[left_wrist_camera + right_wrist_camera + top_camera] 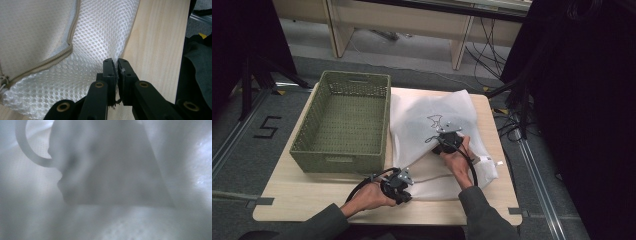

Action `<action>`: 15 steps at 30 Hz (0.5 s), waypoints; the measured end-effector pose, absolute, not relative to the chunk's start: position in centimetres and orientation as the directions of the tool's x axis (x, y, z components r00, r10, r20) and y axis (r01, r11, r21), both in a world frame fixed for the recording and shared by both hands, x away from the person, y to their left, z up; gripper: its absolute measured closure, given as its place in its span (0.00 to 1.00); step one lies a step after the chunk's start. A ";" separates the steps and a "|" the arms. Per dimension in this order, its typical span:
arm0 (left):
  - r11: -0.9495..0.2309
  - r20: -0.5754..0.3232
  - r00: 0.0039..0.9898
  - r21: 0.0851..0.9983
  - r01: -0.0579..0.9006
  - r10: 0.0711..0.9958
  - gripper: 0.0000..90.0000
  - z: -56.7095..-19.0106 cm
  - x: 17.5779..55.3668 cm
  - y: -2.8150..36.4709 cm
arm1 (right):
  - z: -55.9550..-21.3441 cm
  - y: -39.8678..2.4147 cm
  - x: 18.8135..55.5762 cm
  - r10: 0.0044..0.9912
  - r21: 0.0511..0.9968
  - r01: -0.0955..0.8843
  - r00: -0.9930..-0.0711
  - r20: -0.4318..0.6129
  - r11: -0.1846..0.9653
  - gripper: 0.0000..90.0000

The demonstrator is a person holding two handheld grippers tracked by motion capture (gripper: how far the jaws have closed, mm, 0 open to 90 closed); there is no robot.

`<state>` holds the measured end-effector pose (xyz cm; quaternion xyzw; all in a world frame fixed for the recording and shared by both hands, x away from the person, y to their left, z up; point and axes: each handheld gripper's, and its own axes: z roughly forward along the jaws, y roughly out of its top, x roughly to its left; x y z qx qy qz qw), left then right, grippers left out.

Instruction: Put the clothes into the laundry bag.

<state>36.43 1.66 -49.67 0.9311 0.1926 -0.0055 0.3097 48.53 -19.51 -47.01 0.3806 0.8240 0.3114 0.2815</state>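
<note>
A white mesh bag (pixel 427 117) lies spread over the right half of the wooden table (pixel 307 195), with a small dark print on it. At the bag's near edge my left gripper (pixel 406 192) is shut on the mesh; in the left gripper view its jaws (pixel 116 66) pinch the netting's border beside a beige zipper (pixel 50 60). My right gripper (pixel 441 142) rests on top of the bag near its middle, held by a hand. In the right gripper view there is blurred white fabric (pixel 105 182) pressed close to the lens, and the jaws are hidden.
A green perforated basket (pixel 344 120), with nothing in it, stands on the left half of the table, touching the bag's left edge. Bare wood runs along the table's front edge. Black curtains and cables lie to the right, and a wooden bench stands behind.
</note>
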 end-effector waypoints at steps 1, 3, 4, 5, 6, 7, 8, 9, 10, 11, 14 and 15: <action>-0.729 -0.138 0.921 0.573 0.374 0.364 0.94 -49.7 36.3 1.6 | -46.8 -19.6 48.3 0.799 0.728 0.453 -0.562 -0.214 0.514 0.84; -0.733 -0.125 0.922 0.572 0.368 0.366 0.94 -49.6 36.4 1.7 | -46.2 -20.0 47.4 0.793 0.740 0.454 -0.585 -0.173 0.497 0.76; -0.727 -0.141 0.920 0.574 0.377 0.365 0.94 -49.7 36.4 1.7 | -45.7 -20.1 46.7 0.801 0.737 0.484 -0.584 -0.129 0.472 0.73; -0.726 -0.142 0.919 0.574 0.379 0.367 0.93 -49.7 36.4 1.7 | -45.4 -20.3 46.0 0.793 0.731 0.487 -0.596 -0.122 0.478 0.69; -0.730 -0.138 0.924 0.576 0.369 0.358 0.93 -49.7 36.4 1.7 | -45.1 -20.6 45.3 0.786 0.722 0.493 -0.608 -0.113 0.485 0.67; -0.726 -0.144 0.919 0.573 0.380 0.367 0.93 -49.7 36.4 1.7 | -44.9 -20.9 44.8 0.782 0.721 0.493 -0.615 -0.106 0.486 0.66; -0.727 -0.142 0.921 0.575 0.374 0.362 0.93 -49.7 36.4 1.7 | -44.7 -21.3 44.3 0.782 0.724 0.491 -0.614 -0.107 0.485 0.63; -0.734 -0.135 0.925 0.574 0.364 0.354 0.93 -49.7 36.4 1.7 | -44.5 -21.7 43.8 0.785 0.720 0.496 -0.609 -0.110 0.485 0.60; -0.731 -0.136 0.925 0.576 0.366 0.356 0.92 -49.7 36.4 1.6 | -44.5 -22.2 43.4 0.793 0.717 0.506 -0.600 -0.106 0.479 0.59; -0.732 -0.134 0.925 0.576 0.365 0.356 0.92 -49.7 36.3 1.6 | -44.5 -22.6 43.2 0.798 0.710 0.520 -0.595 -0.099 0.475 0.58; -0.734 -0.136 0.925 0.573 0.365 0.354 0.91 -49.7 36.4 1.6 | -45.3 -23.6 42.6 0.797 0.664 0.562 -0.598 -0.087 0.494 0.55; -0.733 -0.136 0.925 0.573 0.366 0.355 0.91 -49.7 36.4 1.6 | -45.8 -23.8 42.7 0.794 0.659 0.557 -0.600 -0.101 0.505 0.53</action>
